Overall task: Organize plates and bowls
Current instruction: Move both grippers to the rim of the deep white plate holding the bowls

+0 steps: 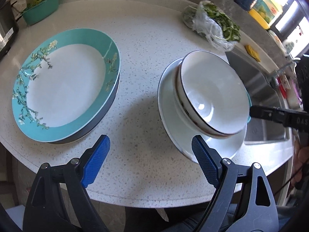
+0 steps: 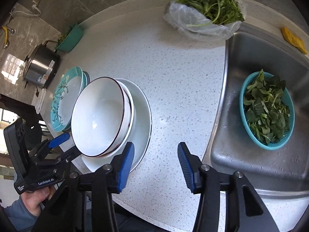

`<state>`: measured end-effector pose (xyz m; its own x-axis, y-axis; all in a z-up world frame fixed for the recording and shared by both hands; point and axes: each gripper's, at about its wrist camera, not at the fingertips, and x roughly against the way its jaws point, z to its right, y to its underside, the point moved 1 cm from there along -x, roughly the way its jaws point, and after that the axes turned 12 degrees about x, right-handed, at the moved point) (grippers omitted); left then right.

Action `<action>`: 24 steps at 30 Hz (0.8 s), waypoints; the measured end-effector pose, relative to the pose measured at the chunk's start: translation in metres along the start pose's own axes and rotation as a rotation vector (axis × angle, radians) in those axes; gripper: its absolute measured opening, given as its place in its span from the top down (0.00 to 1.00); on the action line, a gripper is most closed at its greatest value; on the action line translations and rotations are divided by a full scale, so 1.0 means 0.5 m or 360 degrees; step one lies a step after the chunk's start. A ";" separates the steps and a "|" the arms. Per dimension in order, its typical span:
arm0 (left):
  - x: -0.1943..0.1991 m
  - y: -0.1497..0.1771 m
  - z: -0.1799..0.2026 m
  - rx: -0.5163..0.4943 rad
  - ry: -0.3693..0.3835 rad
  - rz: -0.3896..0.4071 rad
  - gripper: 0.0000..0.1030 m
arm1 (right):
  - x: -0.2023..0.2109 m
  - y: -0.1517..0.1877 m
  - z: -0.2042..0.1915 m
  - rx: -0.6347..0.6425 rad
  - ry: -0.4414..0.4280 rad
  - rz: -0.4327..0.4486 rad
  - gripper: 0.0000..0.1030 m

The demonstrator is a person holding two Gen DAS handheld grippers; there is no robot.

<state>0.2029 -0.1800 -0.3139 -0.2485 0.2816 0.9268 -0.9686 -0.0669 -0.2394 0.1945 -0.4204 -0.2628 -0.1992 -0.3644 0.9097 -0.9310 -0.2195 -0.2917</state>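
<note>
Visibly, writing: "GenRobot.AI" on the left gripper body.
Left gripper: jaws wide, empty.
Right gripper: parted, empty.
Bowls: stacked on white plate.

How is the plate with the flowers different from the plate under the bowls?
The flowered plate has a teal rim with painted blossom branches; the white plate is plain. The flowered plate's top is bare, while the white plate carries stacked bowls. The flowered plate rests on another plate; the white one sits straight on the counter. Both are round.
</note>
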 end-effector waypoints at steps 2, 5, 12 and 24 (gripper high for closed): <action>-0.010 -0.006 0.006 0.0020 -0.0024 -0.0006 0.30 | -0.008 -0.005 0.006 0.0030 -0.0009 -0.0017 0.53; -0.025 -0.008 0.019 0.0026 -0.0053 -0.0019 0.42 | -0.020 -0.007 0.017 0.0042 -0.0034 -0.0043 0.53; -0.056 -0.018 0.049 0.0078 -0.0102 -0.0033 0.51 | -0.046 -0.023 0.021 0.0147 -0.0103 -0.0078 0.55; -0.103 -0.031 0.044 0.0154 -0.0149 -0.0038 0.52 | -0.103 -0.058 0.015 0.0291 -0.0174 -0.0114 0.62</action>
<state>0.2304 -0.2143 -0.3517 -0.2202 0.1940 0.9560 -0.9692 -0.1544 -0.1919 0.2339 -0.4020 -0.3034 -0.0908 -0.4357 0.8955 -0.8685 -0.4054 -0.2852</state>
